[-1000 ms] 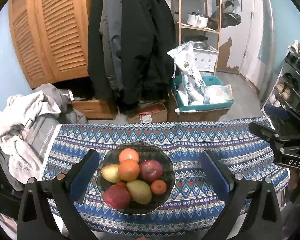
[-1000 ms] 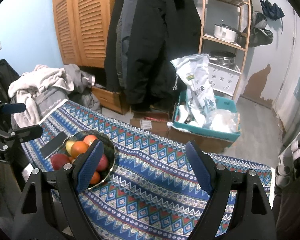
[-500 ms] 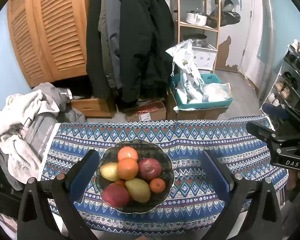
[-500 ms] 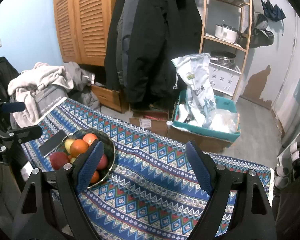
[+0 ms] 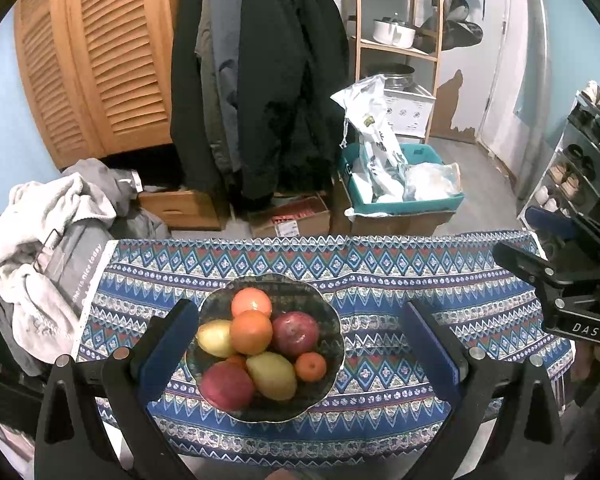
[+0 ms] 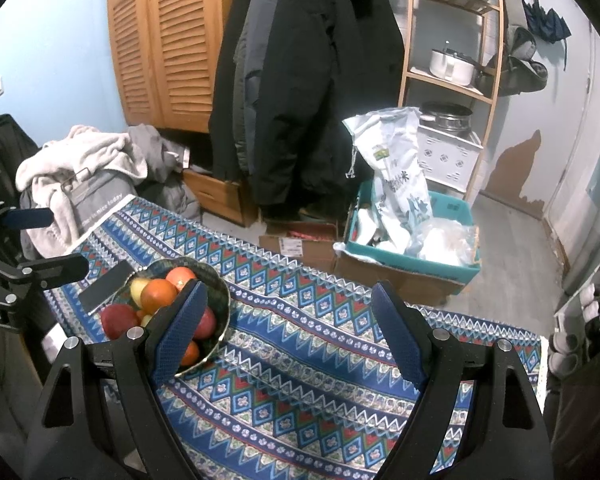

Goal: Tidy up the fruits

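Note:
A dark glass bowl [image 5: 332, 320] sits on the blue patterned tablecloth [image 5: 380, 280] and holds several fruits: oranges [image 5: 251, 331], red apples [image 5: 295, 333], yellow pears [image 5: 272, 376] and a small tangerine [image 5: 310, 366]. My left gripper [image 5: 300, 344] is open, above the near edge, with the bowl between its fingers. My right gripper [image 6: 288, 320] is open and empty over the cloth, to the right of the bowl [image 6: 220, 300]. The right gripper also shows at the right edge of the left wrist view [image 5: 552, 256].
A dark flat phone-like object [image 6: 106, 285] lies left of the bowl. A pile of clothes [image 5: 48, 232] lies at the table's left end. Beyond the table are hanging coats [image 5: 260, 80], cardboard boxes, a teal bin [image 5: 404, 196] and a shoe rack [image 5: 580, 152].
Both views have shifted slightly; the bowl sits a little higher and nearer centre between my left fingers. Both grippers stay open and the fruits have not moved.

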Demonstrator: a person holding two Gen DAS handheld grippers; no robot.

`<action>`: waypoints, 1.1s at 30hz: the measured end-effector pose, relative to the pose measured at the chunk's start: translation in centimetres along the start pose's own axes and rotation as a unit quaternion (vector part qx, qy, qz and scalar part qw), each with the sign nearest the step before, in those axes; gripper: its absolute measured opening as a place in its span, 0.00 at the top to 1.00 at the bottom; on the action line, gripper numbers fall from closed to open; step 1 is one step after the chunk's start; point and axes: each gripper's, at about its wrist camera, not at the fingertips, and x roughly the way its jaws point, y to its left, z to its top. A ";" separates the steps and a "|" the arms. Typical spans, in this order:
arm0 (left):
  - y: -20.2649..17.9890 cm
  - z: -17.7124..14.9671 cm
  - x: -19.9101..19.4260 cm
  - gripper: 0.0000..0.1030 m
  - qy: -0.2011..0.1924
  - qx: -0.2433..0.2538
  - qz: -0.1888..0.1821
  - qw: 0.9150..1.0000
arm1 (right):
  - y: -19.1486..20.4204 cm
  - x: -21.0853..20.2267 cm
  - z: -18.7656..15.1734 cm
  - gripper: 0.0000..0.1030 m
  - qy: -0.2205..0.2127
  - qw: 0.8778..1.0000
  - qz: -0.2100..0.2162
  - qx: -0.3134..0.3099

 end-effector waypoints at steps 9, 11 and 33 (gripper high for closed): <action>-0.2 -0.1 0.1 0.01 0.003 0.001 -0.002 1.000 | 0.0 0.0 0.0 0.19 0.000 1.000 0.000 0.000; -0.3 0.0 0.1 0.01 0.004 0.002 -0.003 1.000 | 0.0 0.0 0.0 0.19 0.000 1.000 0.001 -0.001; -0.2 0.1 -0.1 0.01 -0.005 0.003 0.002 1.000 | 0.0 0.0 -0.4 0.19 0.003 1.000 -0.001 0.001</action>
